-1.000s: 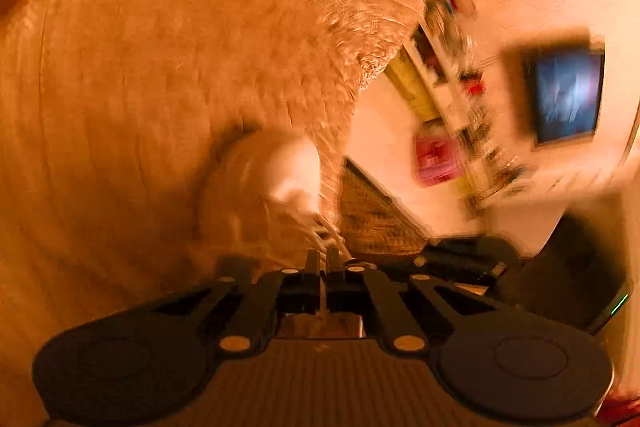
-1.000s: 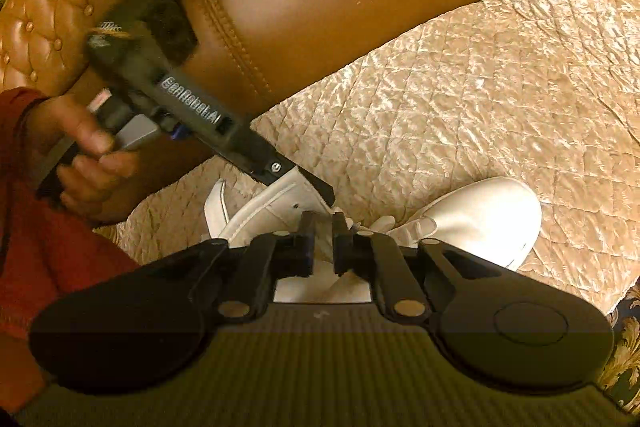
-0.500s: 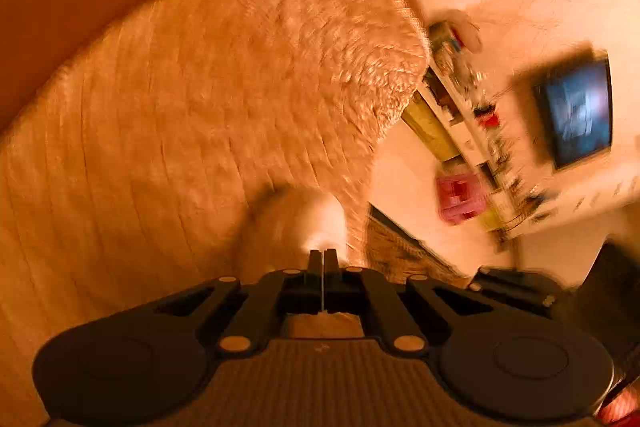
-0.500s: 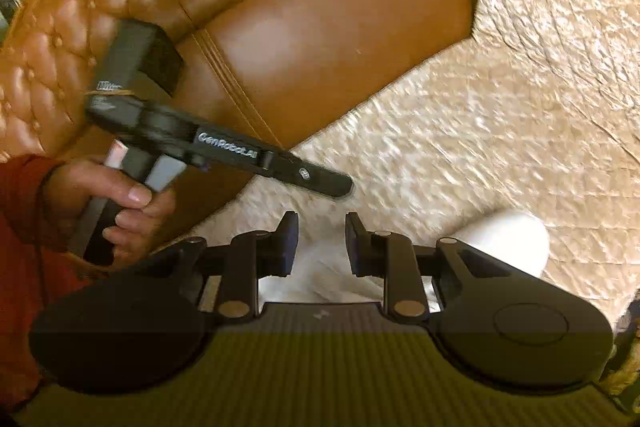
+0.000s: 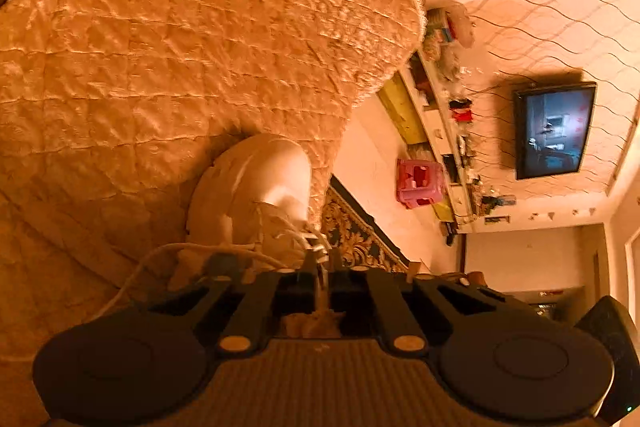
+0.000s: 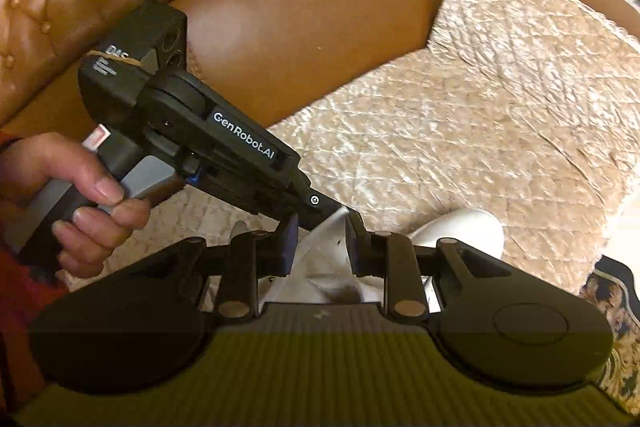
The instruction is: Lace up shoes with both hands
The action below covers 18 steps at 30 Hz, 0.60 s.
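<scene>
A white shoe (image 5: pixel 256 191) lies on the quilted cream cover, toe pointing away in the left wrist view. My left gripper (image 5: pixel 321 267) is shut on a white lace (image 5: pixel 316 247) at the top of the lacing; another length of lace (image 5: pixel 160 259) loops off to the left. In the right wrist view the shoe (image 6: pixel 460 231) shows its toe and its open collar. My right gripper (image 6: pixel 320 243) stands open just above the collar with nothing between its fingers. The left gripper (image 6: pixel 240 155) comes in from the left, its tip at the shoe's tongue, held by a hand (image 6: pixel 80 195).
The cream cover (image 6: pixel 460 115) lies on a brown leather sofa (image 6: pixel 300 15). Past the seat's edge are a patterned rug (image 5: pixel 360 239), a pink stool (image 5: pixel 420 183), a low cabinet (image 5: pixel 436 131) and a wall television (image 5: pixel 554 129).
My right gripper has opened, from nearly shut to wide apart, and has let go of the lace. The left gripper stayed shut on its lace and swung about at the shoe.
</scene>
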Tool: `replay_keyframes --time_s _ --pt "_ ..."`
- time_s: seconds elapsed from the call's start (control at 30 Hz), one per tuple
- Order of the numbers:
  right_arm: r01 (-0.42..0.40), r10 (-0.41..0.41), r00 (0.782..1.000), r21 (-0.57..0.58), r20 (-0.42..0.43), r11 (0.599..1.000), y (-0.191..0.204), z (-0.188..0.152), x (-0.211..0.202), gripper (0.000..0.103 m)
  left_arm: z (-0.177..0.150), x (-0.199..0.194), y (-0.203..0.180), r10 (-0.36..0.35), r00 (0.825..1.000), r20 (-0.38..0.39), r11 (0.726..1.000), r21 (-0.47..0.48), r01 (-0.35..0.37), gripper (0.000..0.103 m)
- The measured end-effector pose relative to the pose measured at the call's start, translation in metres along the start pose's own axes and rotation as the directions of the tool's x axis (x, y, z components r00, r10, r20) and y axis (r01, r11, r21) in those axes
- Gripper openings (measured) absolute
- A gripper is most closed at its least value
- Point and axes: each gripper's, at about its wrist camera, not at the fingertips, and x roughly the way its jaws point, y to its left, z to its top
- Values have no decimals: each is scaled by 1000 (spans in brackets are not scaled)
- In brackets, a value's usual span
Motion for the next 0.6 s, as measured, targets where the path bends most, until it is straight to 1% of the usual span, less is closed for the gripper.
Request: replay_keyframes --time_s 0.03,0.07,0.1,0.17,0.23,0.27,0.3,0.33,0.37,0.4,0.47,0.53,0.6 --pt "12 -12 1000 6 0 1000 2 -1 1 31 -1 1 -2 2 1000 -1 1000 14 -2 1" --pt "23 -23 1000 13 -1 1000 3 -1 2 34 -2 1 -5 12 1000 0 999 37 -12 0" --pt "38 -38 999 14 -2 999 4 -2 3 35 -4 1 -9 31 999 8 997 73 -32 0" --pt "70 -70 997 22 10 997 4 -7 1 45 -7 1 -21 78 996 31 984 159 -82 0" --pt "98 -99 995 45 21 994 2 -10 0 47 -13 2 -39 152 985 75 945 282 -168 1" --pt "105 -106 994 53 22 993 2 -11 -1 47 -15 3 -47 193 976 101 919 330 -216 1" --pt "118 -120 993 55 23 991 2 -12 -1 47 -19 5 -53 236 963 132 884 383 -269 1" --pt "140 -141 989 51 32 989 3 -13 -2 47 -23 7 -59 282 944 172 835 440 -330 0" --pt "166 -168 985 50 37 985 3 -14 -3 47 -23 3 -60 317 923 217 800 461 -383 1" --pt "178 -180 983 53 35 982 3 -15 -3 47 -17 -7 -56 342 902 265 789 441 -429 1" --pt "187 -189 981 79 29 979 0 -17 -5 47 -5 -29 -47 390 849 357 761 393 -515 0" --pt "203 -207 978 95 32 974 -2 -20 -8 47 7 -50 -38 435 784 442 730 337 -595 0" --pt "209 -215 976 115 41 971 -4 -24 -10 47 19 -71 -29 476 709 521 694 273 -667 0"
